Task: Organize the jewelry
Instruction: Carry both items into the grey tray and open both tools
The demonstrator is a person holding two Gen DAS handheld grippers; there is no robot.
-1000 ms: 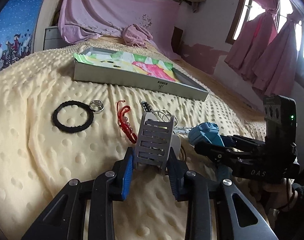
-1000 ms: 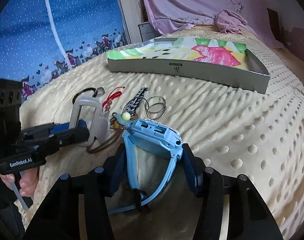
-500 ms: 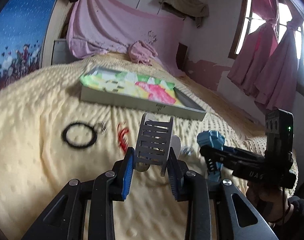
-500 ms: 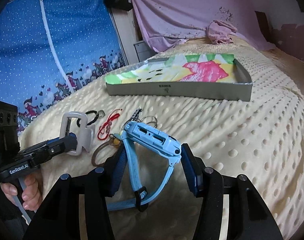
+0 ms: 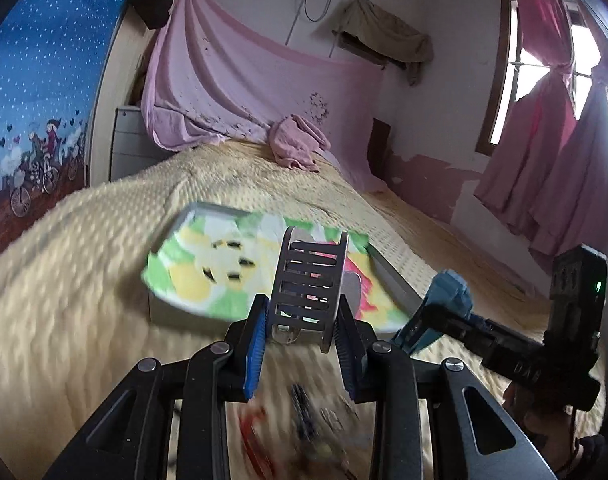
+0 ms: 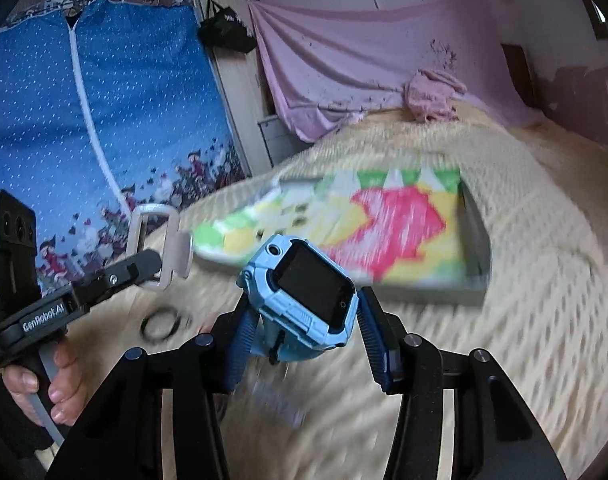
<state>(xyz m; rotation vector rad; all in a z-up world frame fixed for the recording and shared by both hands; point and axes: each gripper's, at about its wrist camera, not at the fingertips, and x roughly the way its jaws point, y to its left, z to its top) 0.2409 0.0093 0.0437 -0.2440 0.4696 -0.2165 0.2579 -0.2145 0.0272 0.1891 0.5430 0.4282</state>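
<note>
Both pieces have been lifted off the bedspread (image 5: 83,300) toward the tray (image 6: 474,240). A grey watch band (image 5: 310,286) is clamped by the left gripper (image 5: 301,344), a blue smartwatch (image 6: 304,300) by the right gripper (image 6: 304,354); placement seems imminent.

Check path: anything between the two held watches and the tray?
Nothing visible. The grey watch in the left gripper and the blue watch in the right gripper hang above the blanket, with open air up to the tray.
</note>
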